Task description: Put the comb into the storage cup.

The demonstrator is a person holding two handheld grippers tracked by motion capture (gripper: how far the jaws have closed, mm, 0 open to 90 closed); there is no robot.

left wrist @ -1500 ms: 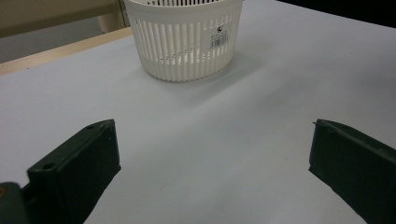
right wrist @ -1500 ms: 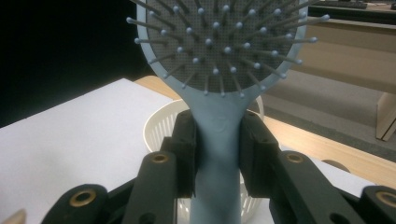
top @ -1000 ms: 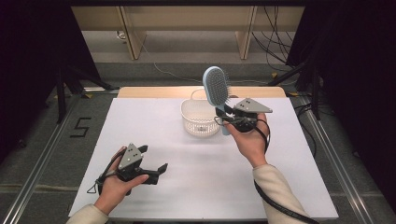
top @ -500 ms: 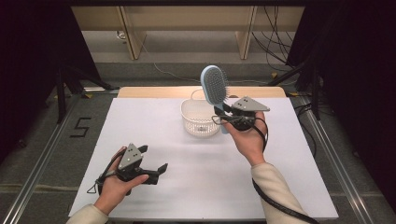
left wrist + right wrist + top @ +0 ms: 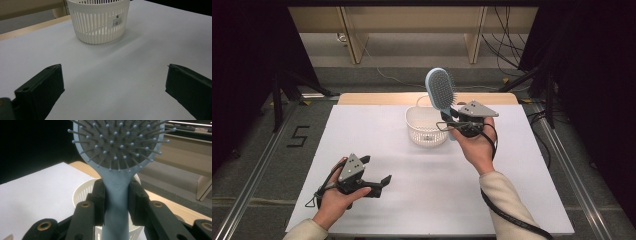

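high view: saw the right hand-held gripper [image 5: 451, 121] clenched on the handle of a light, stiff plastic hairbrush [image 5: 441, 90], head up, just above a white basket [image 5: 416, 121] on the tabletop [image 5: 512, 165].

left gripper view: left hand-held gripper [image 5: 113, 87] released, holding nothing; basket apparently empty.

right gripper view: narrow handle judged the best hold, bristles kept clear.

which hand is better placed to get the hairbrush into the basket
Right. The right gripper already clamps the blue hairbrush by its handle, right beside the white basket. The left gripper sits open and empty, nearer the table's front edge.
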